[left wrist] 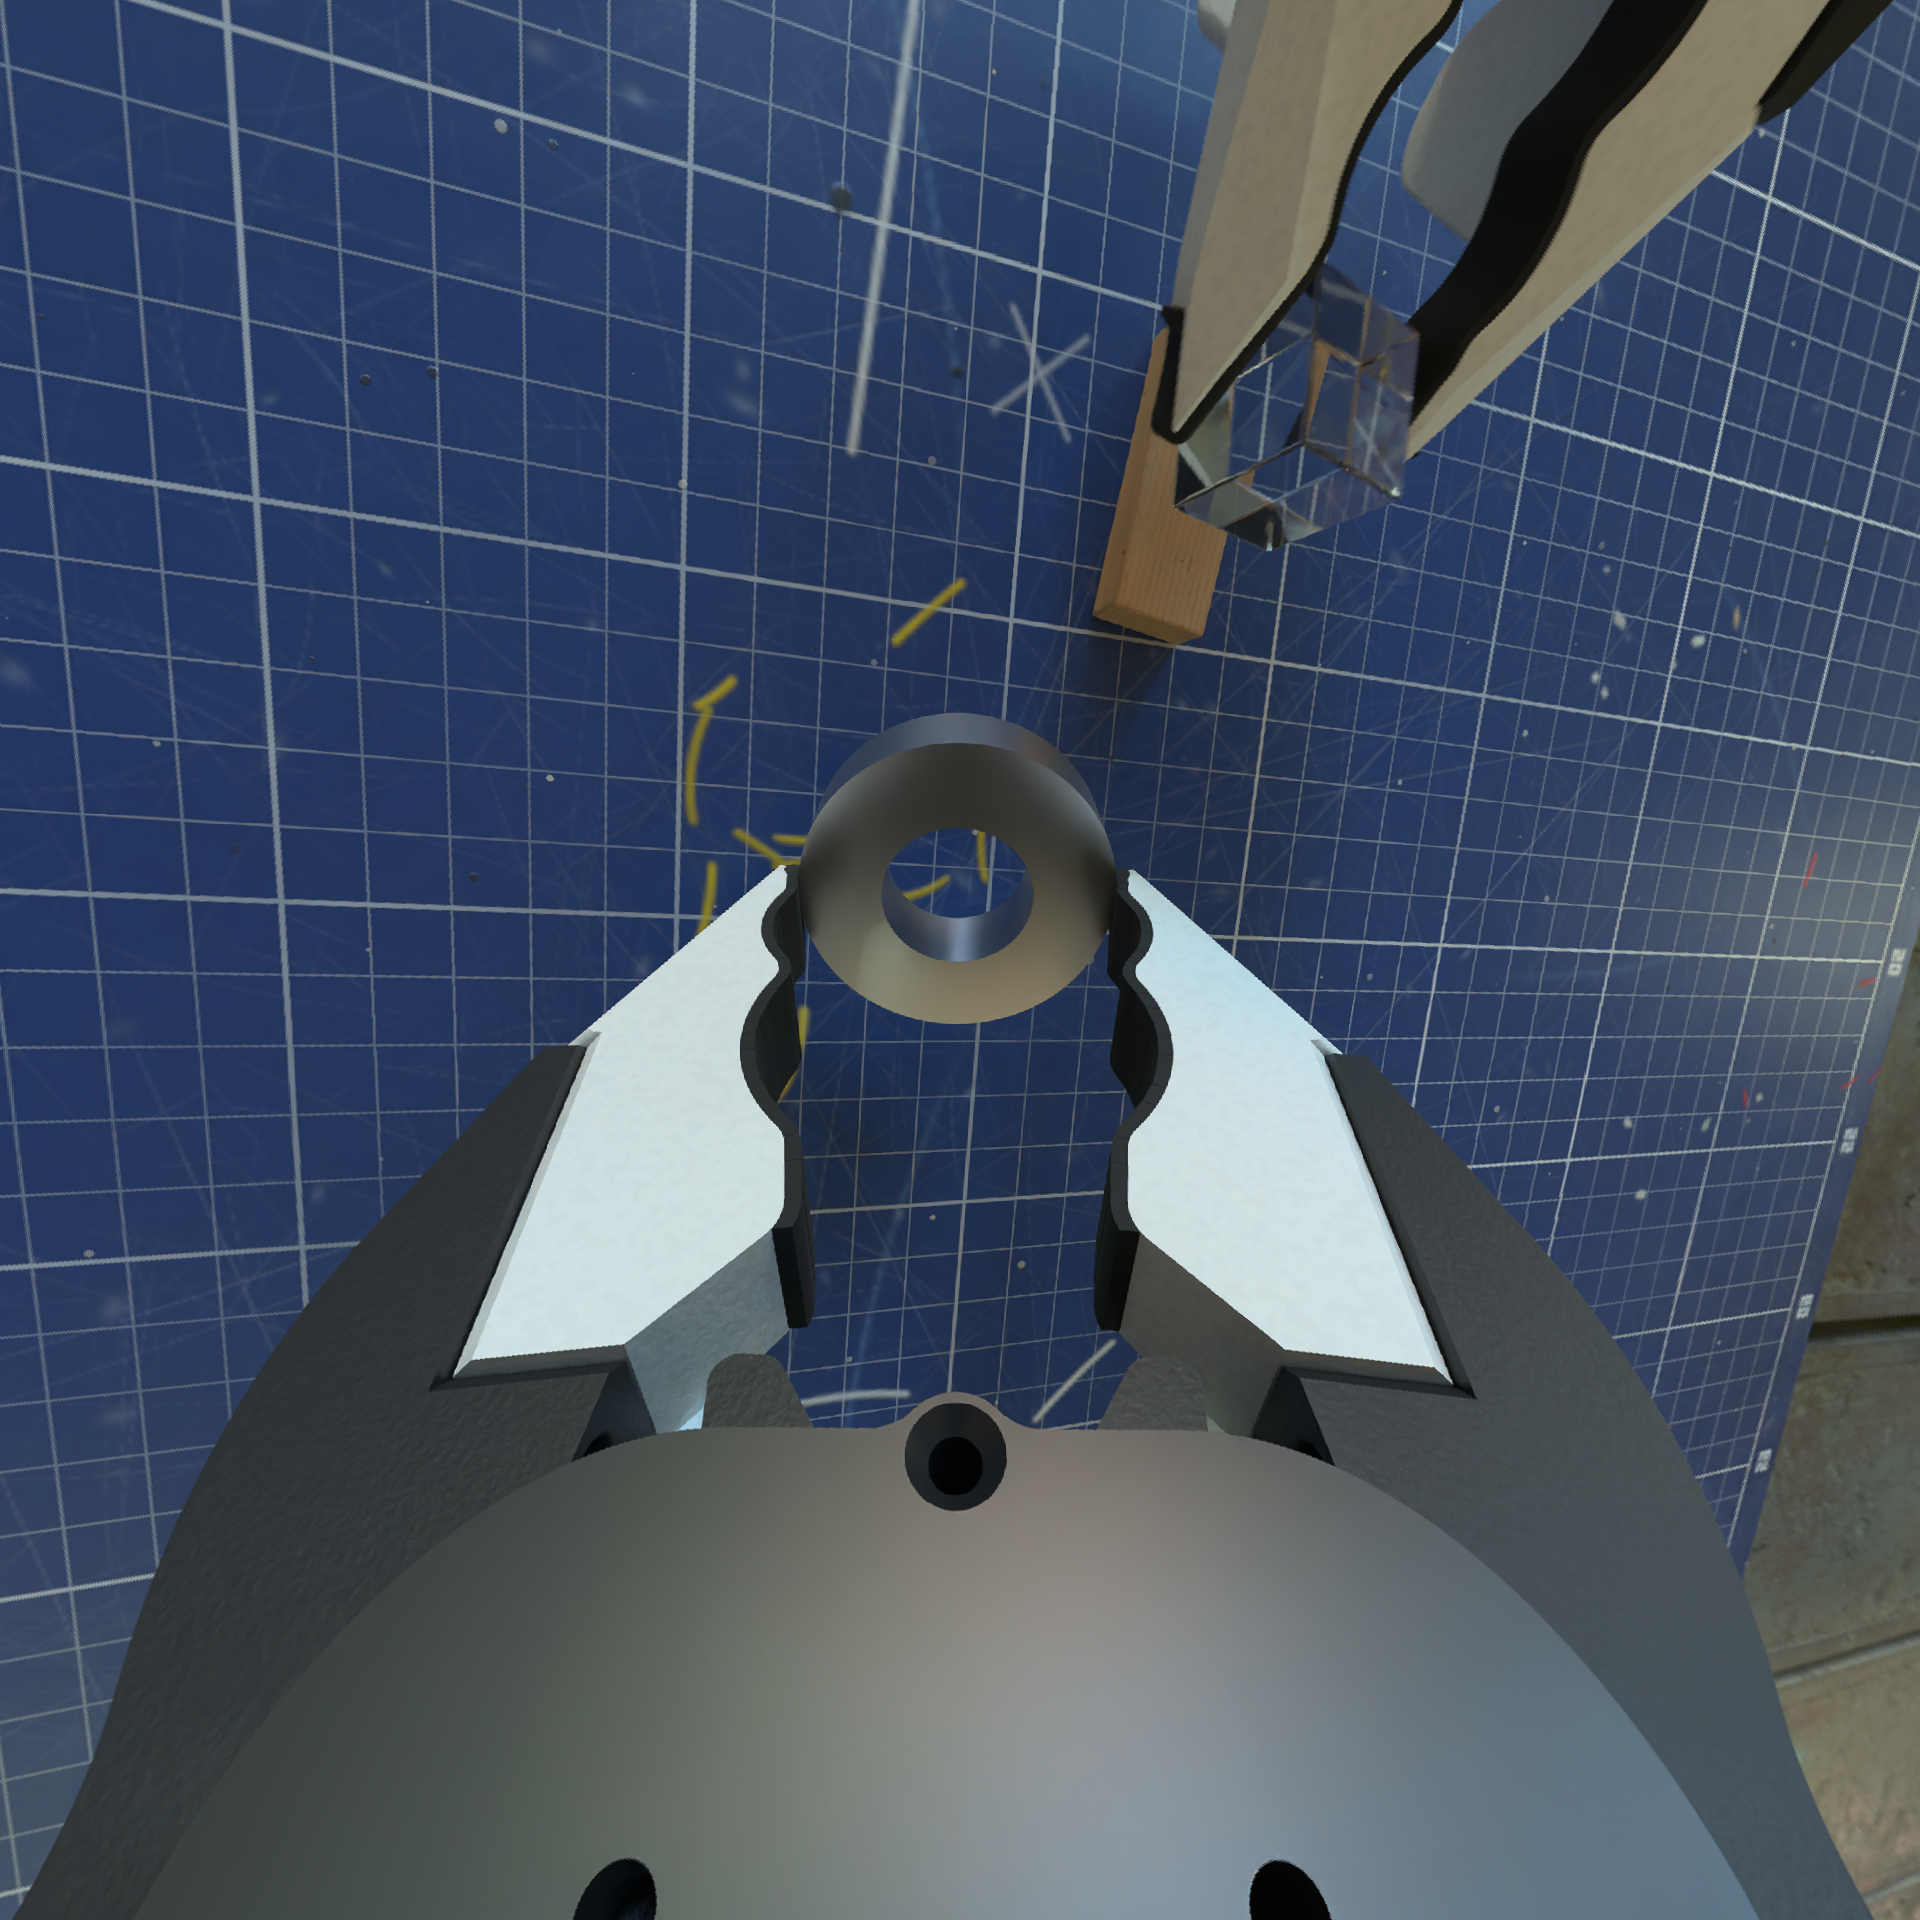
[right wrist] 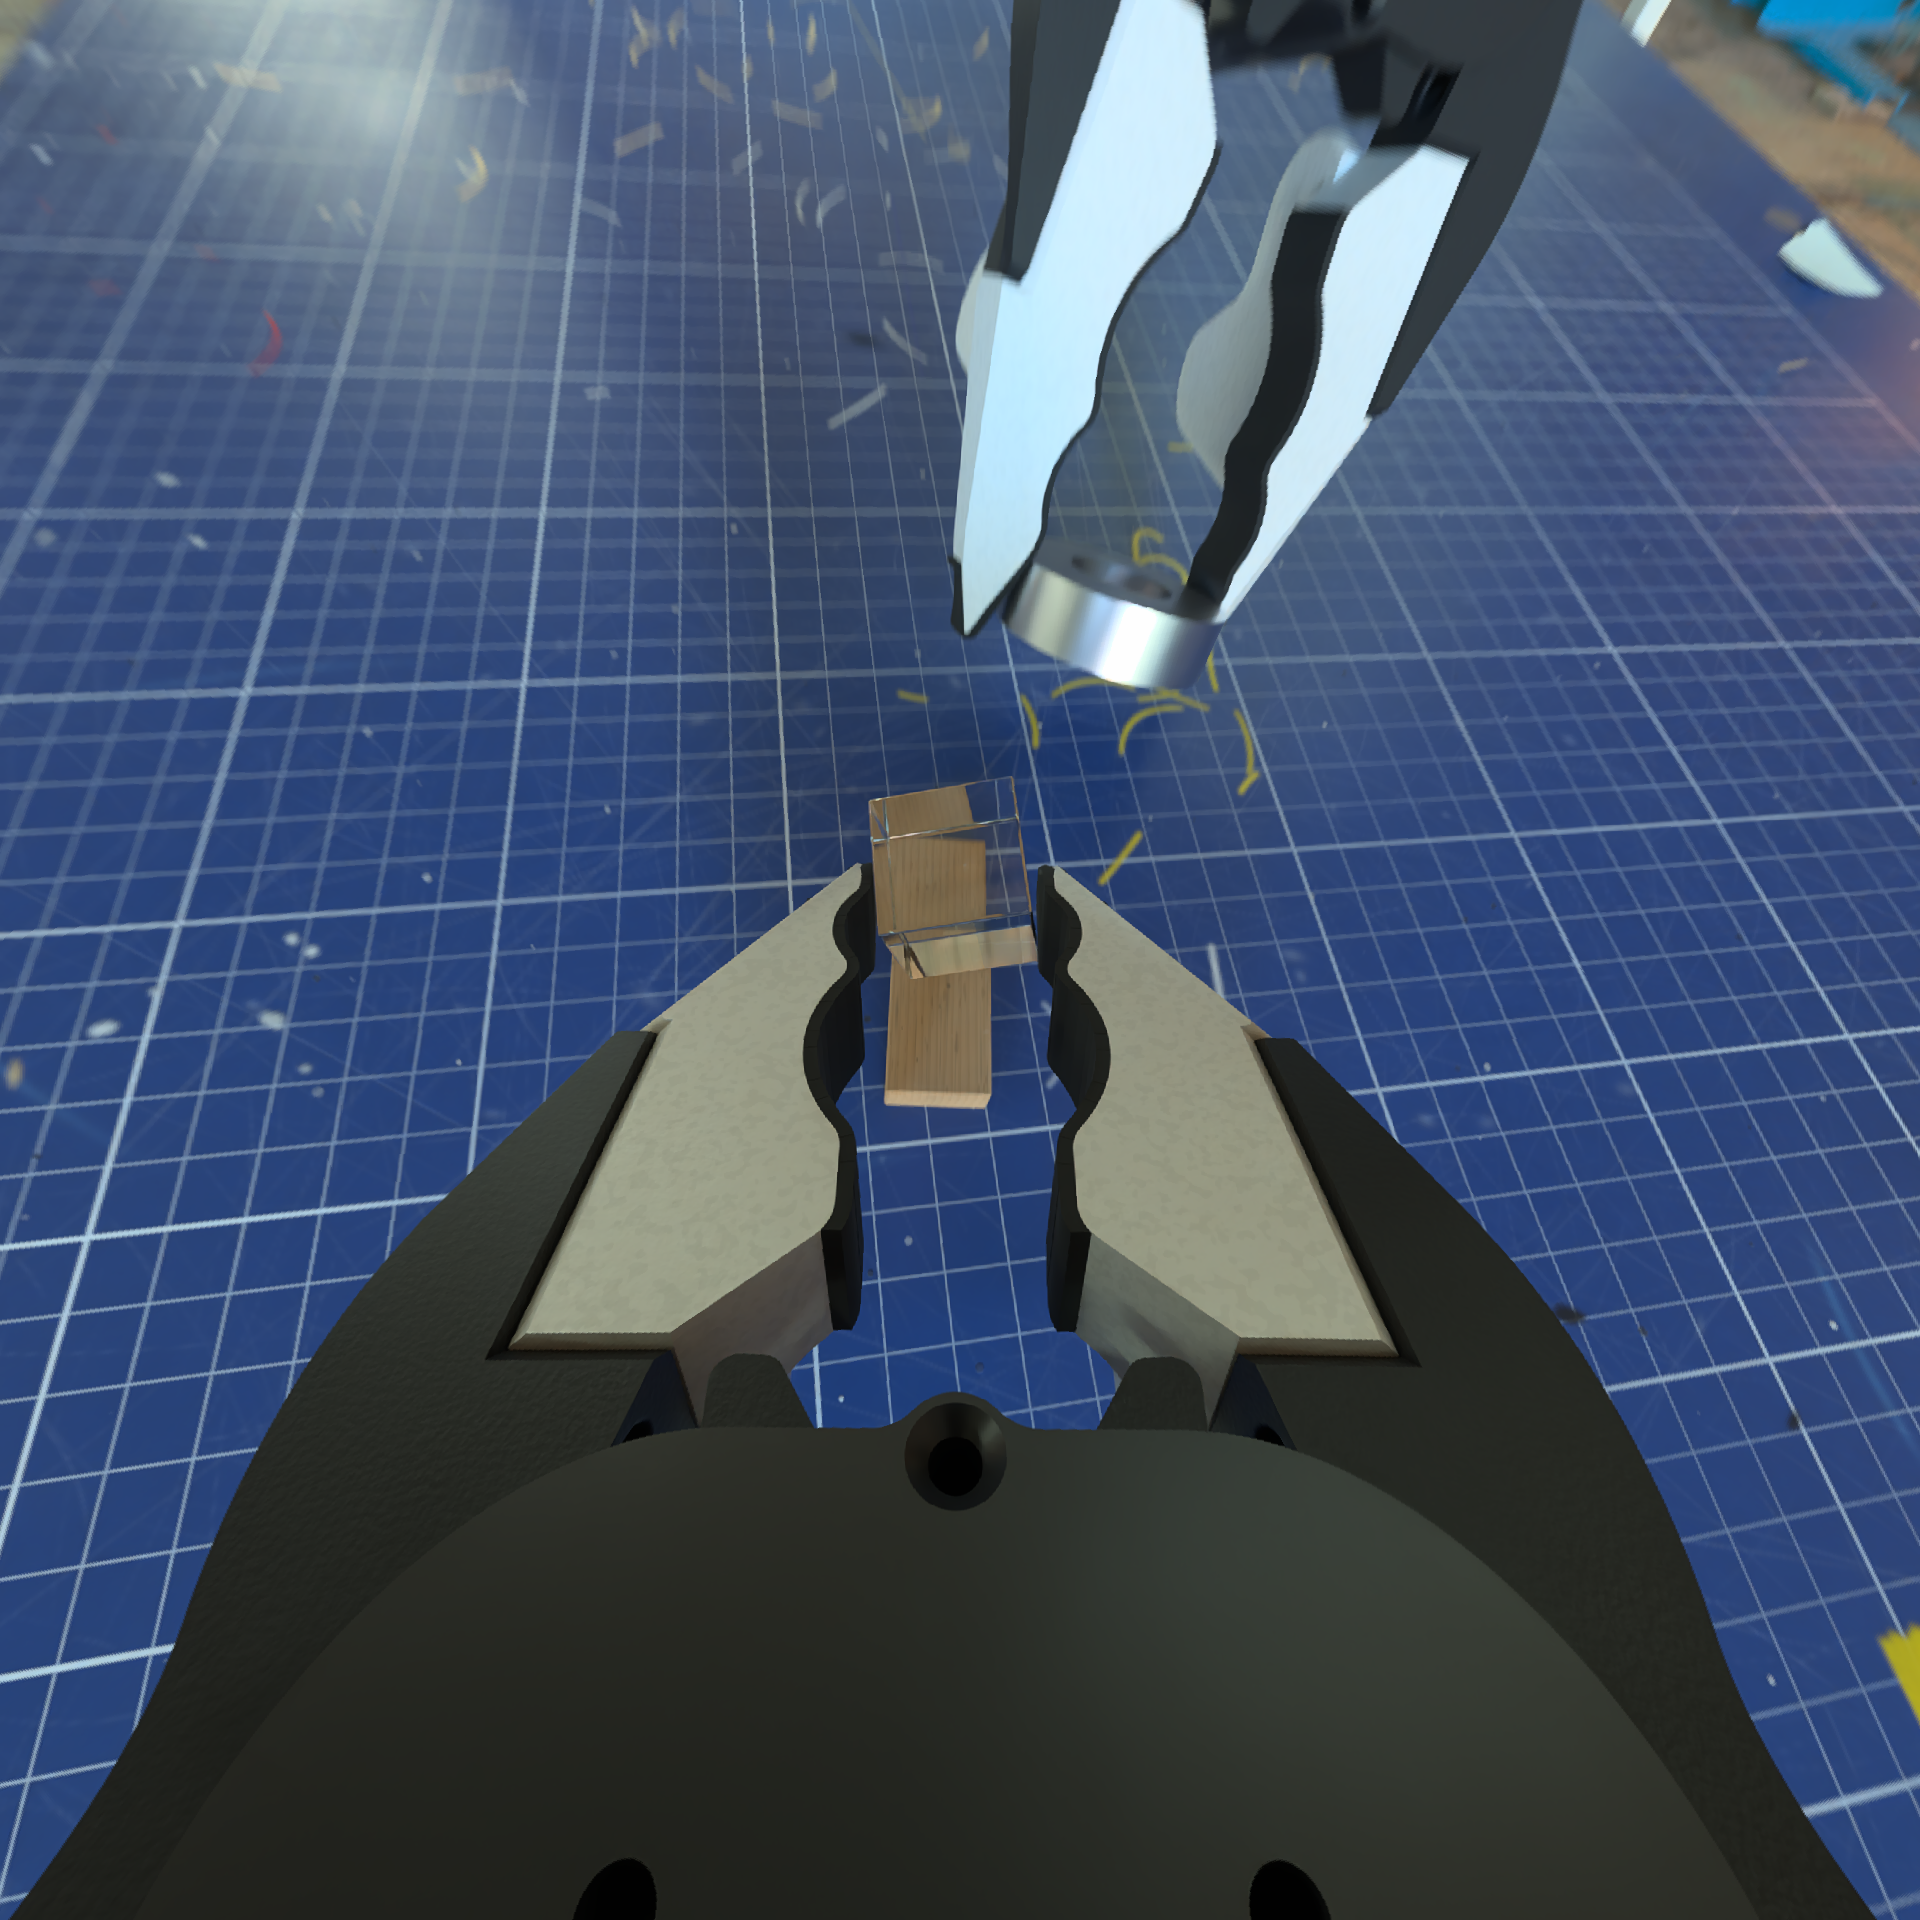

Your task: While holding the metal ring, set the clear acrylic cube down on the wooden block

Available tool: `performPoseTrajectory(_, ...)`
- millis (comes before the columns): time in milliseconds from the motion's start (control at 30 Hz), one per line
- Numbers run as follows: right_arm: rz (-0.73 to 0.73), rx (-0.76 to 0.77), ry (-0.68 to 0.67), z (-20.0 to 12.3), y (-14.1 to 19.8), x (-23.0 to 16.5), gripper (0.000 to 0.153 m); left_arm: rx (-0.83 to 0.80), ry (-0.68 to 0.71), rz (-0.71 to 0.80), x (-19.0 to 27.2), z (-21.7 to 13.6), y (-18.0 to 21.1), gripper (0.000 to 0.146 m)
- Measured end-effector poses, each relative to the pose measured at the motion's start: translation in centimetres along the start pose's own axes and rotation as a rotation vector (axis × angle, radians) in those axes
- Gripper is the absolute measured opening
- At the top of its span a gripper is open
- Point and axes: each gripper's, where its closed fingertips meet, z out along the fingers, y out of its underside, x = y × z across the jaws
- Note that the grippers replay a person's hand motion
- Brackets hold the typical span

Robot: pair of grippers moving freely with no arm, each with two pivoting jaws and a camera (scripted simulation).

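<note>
My left gripper [left wrist: 956, 883] is shut on the metal ring [left wrist: 956, 987] and holds it by its rim, clear above the mat. It also shows in the right wrist view [right wrist: 1101, 613] with the ring [right wrist: 1112, 634], up and right of the block. My right gripper [right wrist: 951, 883] is shut on the clear acrylic cube [right wrist: 945, 873], which is slightly tilted. The cube sits over the far end of the long wooden block [right wrist: 935, 1049] lying flat on the mat. I cannot tell whether cube and block touch. The left wrist view shows this gripper [left wrist: 1294, 436], the cube [left wrist: 1309, 436] and the block [left wrist: 1158, 561] at upper right.
Everything is over a blue grid cutting mat [right wrist: 416, 727] with yellow scribbles [right wrist: 1153, 717] and scattered shavings. The mat's edge [left wrist: 1849, 1143] runs down the right, with a brown surface beyond it. A white shard [right wrist: 1829, 265] lies far right.
</note>
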Motion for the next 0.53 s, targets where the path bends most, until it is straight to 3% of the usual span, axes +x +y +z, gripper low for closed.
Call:
performPoseTrajectory(133,-0.038,-0.147,0.034,0.8,1.7,-0.1,0.028,-0.002,-0.012,0.005,0.0,0.0,0.0,0.059)
performPoseTrajectory(200,-0.032,-0.186,0.038,1.1,2.0,-0.1,0.037,-0.005,-0.017,0.007,0.0,0.1,0.0,0.059)
performPoseTrajectory(267,-0.05,-0.183,0.045,0.8,1.6,-0.2,0.042,-0.006,-0.015,0.001,0.0,0.1,0.0,0.059)
performPoseTrajectory(400,-0.103,-0.177,0.082,-0.4,0.3,-0.3,0.04,-0.001,-0.015,-0.005,0.0,0.1,0.0,0.059)
performPoseTrajectory(533,-0.135,-0.164,-0.021,1.0,-1.4,-2.3,0.033,-0.009,-0.016,-0.006,0.0,0.1,0.0,0.059)
